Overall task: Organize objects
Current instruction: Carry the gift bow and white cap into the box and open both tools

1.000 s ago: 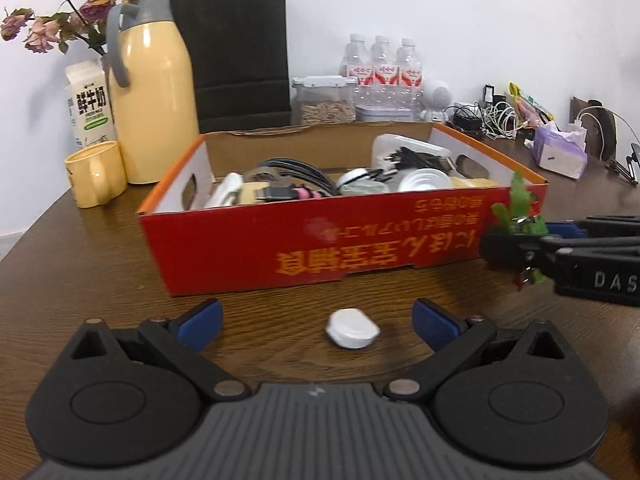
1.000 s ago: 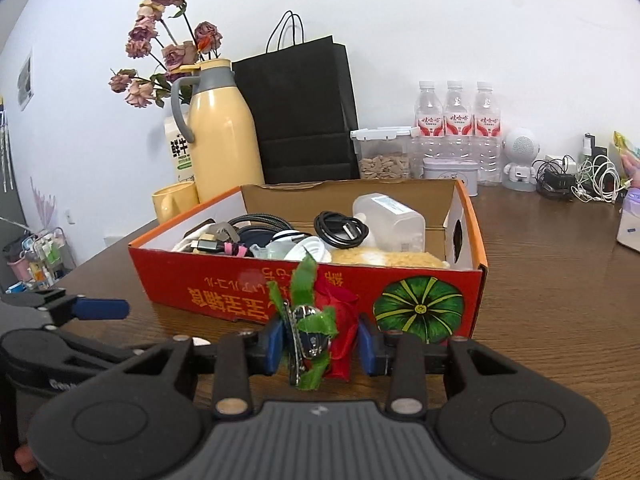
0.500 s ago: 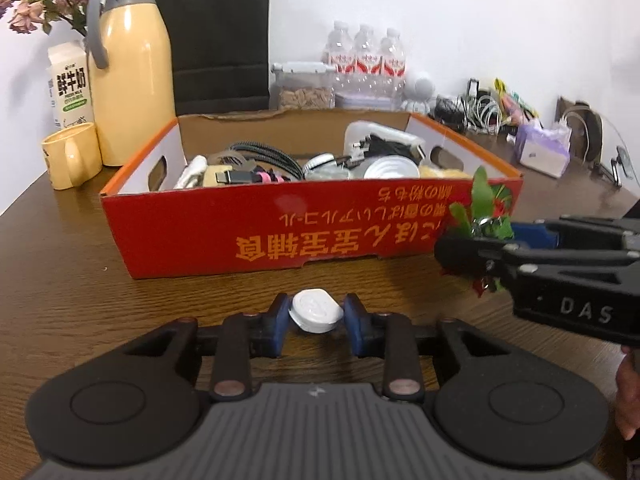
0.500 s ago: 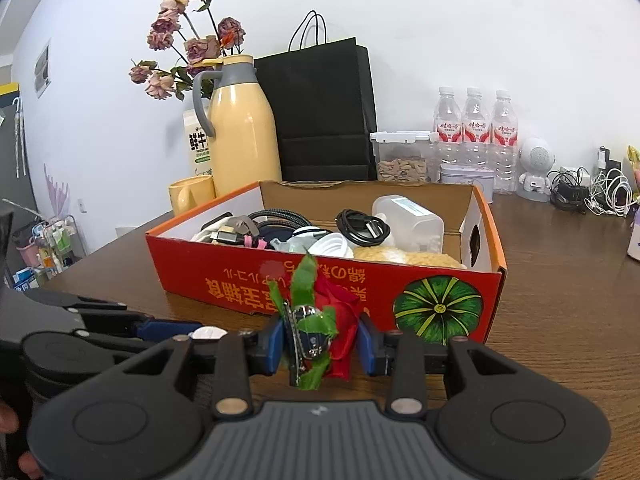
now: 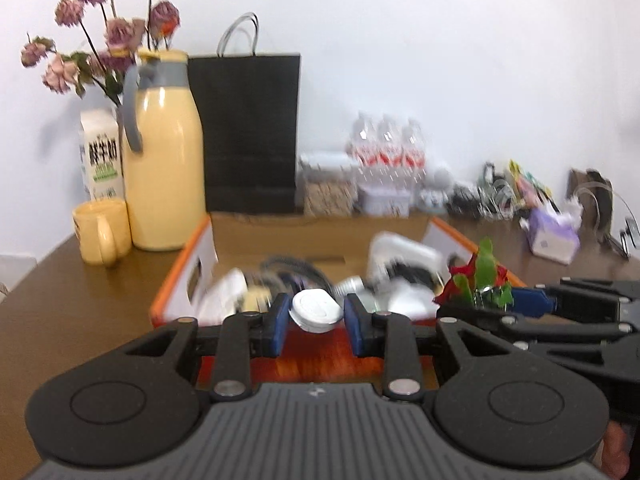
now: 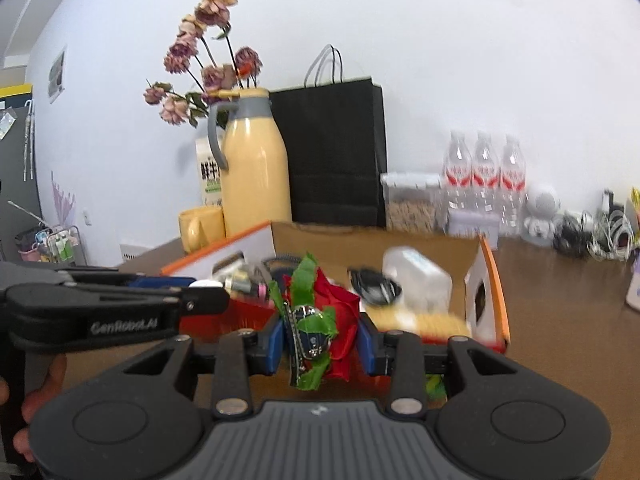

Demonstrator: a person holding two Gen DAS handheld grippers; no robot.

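My left gripper [image 5: 316,322] is shut on a small white round puck [image 5: 316,311], held in the air over the near wall of the red cardboard box [image 5: 332,356]. My right gripper [image 6: 320,344] is shut on a red fabric rose with green leaves and a metal clip [image 6: 320,320], also lifted in front of the box [image 6: 486,280]. In the left wrist view the right gripper [image 5: 516,300] reaches in from the right with the rose [image 5: 478,280]. The left gripper [image 6: 196,294] shows at the left of the right wrist view. Cables, a white container and small items fill the box.
Behind the box stand a yellow thermos jug [image 5: 160,160], a yellow mug [image 5: 102,236], a milk carton [image 5: 100,156], dried flowers, a black paper bag [image 5: 248,132], water bottles [image 5: 384,148] and a food jar. Cables and a tissue pack [image 5: 554,232] lie far right on the brown table [image 5: 80,300].
The left gripper closed on the white puck that lay on the table and lifted it up to the box rim. The right gripper rose with the rose still held.
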